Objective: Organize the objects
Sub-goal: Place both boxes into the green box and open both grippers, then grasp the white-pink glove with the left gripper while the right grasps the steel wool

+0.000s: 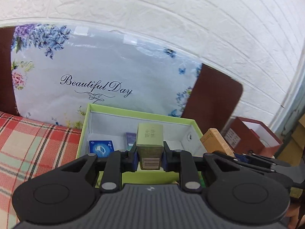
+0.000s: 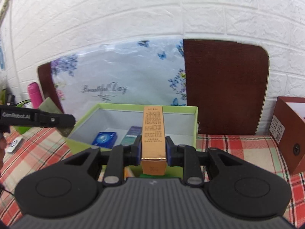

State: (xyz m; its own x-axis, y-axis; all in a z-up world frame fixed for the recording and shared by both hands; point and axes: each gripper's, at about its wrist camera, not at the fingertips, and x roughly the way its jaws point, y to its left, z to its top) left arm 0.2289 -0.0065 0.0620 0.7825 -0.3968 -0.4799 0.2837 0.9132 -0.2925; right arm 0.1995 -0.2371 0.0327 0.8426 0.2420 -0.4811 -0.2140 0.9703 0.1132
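My left gripper [image 1: 150, 152] is shut on a small olive-green carton [image 1: 150, 139], held upright over the near side of an open light-green box [image 1: 133, 112]. My right gripper [image 2: 153, 148] is shut on a long orange-gold carton [image 2: 153, 129] that points forward over the same light-green box [image 2: 195, 126]. Inside the box lie a blue packet [image 1: 101, 147] and a purple-and-teal carton [image 1: 131, 138]; the right wrist view shows that blue packet [image 2: 104, 137] and purple-and-teal carton [image 2: 131, 133] too. The orange-gold carton [image 1: 216, 140] and the right gripper's fingers [image 1: 253, 157] show at the right of the left wrist view.
The box stands on a red plaid cloth [image 2: 238, 148]. Behind it lean a floral "Beautiful Day" bag [image 1: 95, 72] and a brown board [image 2: 225, 87] against a white brick wall. A dark red box [image 2: 289, 131] sits at the right, a pink bottle [image 2: 35, 95] at the far left.
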